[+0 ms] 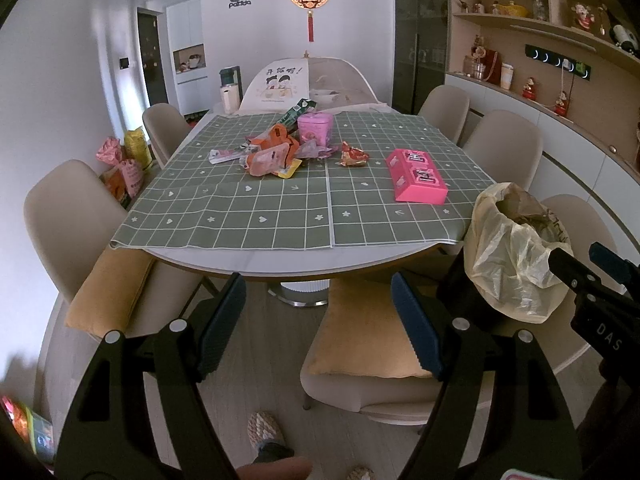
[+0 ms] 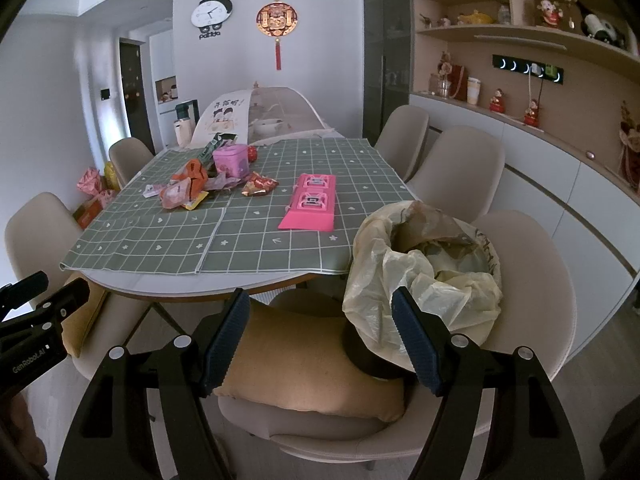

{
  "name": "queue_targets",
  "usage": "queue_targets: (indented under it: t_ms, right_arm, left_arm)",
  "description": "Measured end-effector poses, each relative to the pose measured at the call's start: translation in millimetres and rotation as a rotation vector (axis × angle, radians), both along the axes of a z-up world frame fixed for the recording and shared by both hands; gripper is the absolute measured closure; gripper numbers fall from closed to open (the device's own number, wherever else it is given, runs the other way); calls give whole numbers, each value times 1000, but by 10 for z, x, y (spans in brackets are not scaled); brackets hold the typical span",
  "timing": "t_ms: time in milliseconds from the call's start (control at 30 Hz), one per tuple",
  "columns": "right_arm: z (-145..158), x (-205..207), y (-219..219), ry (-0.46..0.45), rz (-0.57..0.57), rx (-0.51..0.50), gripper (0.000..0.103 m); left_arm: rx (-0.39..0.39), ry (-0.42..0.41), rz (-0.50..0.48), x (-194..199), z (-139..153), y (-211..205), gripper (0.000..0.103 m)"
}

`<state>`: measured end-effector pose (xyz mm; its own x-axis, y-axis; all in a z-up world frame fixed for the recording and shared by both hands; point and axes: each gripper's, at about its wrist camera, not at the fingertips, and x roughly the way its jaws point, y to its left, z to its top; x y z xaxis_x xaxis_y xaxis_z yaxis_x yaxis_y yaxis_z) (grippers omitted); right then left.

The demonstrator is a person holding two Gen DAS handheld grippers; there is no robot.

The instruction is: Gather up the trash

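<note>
Nothing collected yet: wrapper pile [image 1: 272, 154] sits mid-desk [image 1: 280, 264], lined trash bin [image 2: 424, 272] waits lower right; your left gripper [image 1: 318, 324] and right gripper [image 2: 320, 336] both gape empty.

We see the near half of the green checked cloth [image 1: 256, 216] on the bench lying bare, so there is open passage from the bench's front edge inward. Farther in, a heap of crumpled orange and pink wrappers [image 1: 272, 156] blocks the middle left, with a pink tin box [image 1: 315, 128] just behind it and a red crinkled wrapper [image 1: 353, 156] beside it. A flat pink carton [image 1: 416, 178] stands to the right, apart from the heap, leaving a lane between them. At the near right corner, a bin lined with a pale yellow plastic bag [image 2: 424, 276] sits on a beige chair [image 2: 532, 288], its mouth open upward. Both sets of tongs [image 1: 320, 320] [image 2: 320, 332] hang wide open, short of the bench.
</note>
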<state>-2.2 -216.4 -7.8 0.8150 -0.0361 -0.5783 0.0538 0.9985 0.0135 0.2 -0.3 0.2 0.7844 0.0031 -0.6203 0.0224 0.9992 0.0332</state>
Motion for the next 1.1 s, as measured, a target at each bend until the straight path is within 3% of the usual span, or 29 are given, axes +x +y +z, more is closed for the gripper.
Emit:
queue_targets:
  t_ms: [1100]
  right_arm:
    - [-16,-7,-1,0,5,1,33]
  left_arm:
    - [-1,-1,4,-20,18,-31,32]
